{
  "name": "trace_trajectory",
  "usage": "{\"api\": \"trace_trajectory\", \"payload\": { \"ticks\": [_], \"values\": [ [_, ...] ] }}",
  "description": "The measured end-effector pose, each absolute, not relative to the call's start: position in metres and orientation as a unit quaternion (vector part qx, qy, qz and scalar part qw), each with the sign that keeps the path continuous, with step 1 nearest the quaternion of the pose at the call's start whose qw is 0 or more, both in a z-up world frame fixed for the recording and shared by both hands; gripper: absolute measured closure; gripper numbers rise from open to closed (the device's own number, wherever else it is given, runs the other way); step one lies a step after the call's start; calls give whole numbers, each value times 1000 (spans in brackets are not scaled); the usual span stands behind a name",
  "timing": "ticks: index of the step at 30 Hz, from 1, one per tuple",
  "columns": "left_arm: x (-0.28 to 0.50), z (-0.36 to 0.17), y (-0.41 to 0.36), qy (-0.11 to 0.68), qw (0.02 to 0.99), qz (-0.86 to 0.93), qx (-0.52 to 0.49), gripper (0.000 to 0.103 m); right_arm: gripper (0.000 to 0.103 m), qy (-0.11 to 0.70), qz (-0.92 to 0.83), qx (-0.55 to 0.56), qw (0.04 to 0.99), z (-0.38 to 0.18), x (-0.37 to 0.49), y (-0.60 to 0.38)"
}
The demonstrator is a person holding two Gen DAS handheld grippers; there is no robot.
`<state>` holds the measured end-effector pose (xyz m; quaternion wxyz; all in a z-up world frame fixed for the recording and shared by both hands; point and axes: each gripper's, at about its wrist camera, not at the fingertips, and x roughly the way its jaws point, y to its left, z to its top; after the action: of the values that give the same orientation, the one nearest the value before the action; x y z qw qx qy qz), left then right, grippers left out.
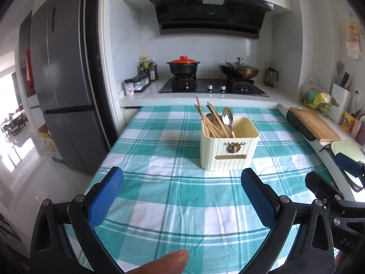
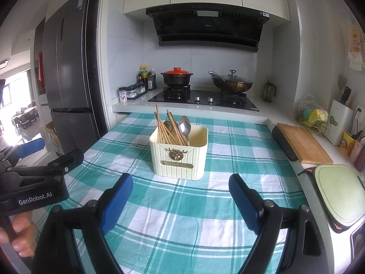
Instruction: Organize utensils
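Hovering: left gripper (image 1: 182, 202) wide open, empty | right gripper (image 2: 181, 202) wide open, empty | cream holder (image 2: 179, 153) upright on checked worktop (image 2: 173, 223), chopsticks (image 2: 167, 127) and spoons (image 2: 184, 125) inside

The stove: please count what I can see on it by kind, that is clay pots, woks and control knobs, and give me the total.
Clay pot: 1
Wok: 1
Control knobs: 2
Total: 4

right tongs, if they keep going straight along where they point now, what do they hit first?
Probably the cream utensil holder, roughly centred ahead of the open, empty right tongs. They tilt downward, so they might meet the checked tablecloth just short of it; depth is unclear.
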<state>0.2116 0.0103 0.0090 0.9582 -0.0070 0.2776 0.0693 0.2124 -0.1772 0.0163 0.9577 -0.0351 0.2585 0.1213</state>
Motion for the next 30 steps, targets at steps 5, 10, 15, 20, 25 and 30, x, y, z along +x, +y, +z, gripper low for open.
{"api": "trace_trajectory", "payload": {
  "ticks": [5,10,15,20,25,30],
  "values": [
    [211,9,8,281,957,65,-2,1,15,258,123,-37,958,17,210,-176],
    [210,10,5,281,957,66,2,1,15,258,125,-37,957,17,209,-177],
    [210,11,4,280,957,70,6,1,15,259,126,-37,957,18,207,-176],
    [210,11,4,281,957,72,7,1,15,259,125,-37,957,18,207,-176],
    [211,9,6,283,956,75,8,1,15,259,125,-37,957,18,206,-176],
    [211,9,7,282,956,77,8,1,15,260,126,-38,957,19,206,-176]
  ]
}}
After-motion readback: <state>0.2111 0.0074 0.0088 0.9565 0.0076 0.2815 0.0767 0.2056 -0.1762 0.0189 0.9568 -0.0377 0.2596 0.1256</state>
